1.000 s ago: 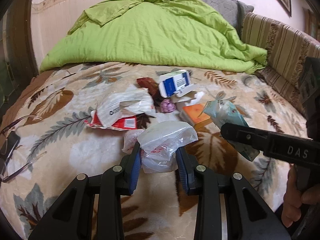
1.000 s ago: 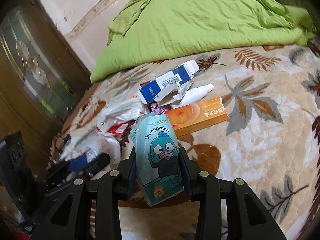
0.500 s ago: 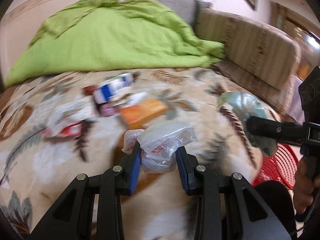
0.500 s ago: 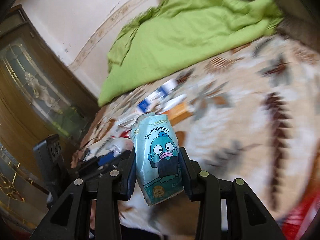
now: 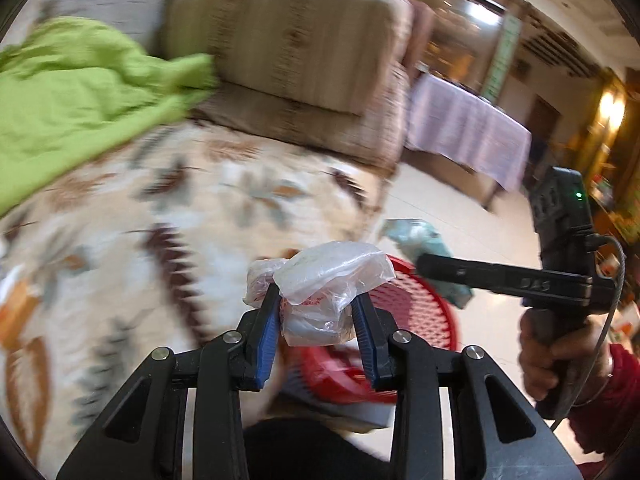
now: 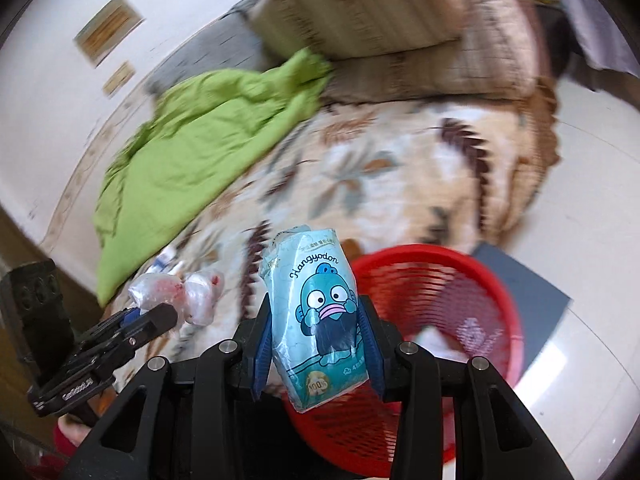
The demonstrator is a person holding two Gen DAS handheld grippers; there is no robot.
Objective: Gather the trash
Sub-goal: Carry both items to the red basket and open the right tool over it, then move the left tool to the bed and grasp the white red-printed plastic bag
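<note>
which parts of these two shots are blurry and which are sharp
Left wrist view: bedspread and green blanket are motion-smeared; the left gripper and its clear plastic bag stay crisp. Right wrist view: bed and red basket are smeared; the right gripper and blue tissue pack stay sharp.

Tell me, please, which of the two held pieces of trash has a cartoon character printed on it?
The blue tissue pack in the right gripper; the left gripper holds a crumpled clear plastic bag with no cartoon.
</note>
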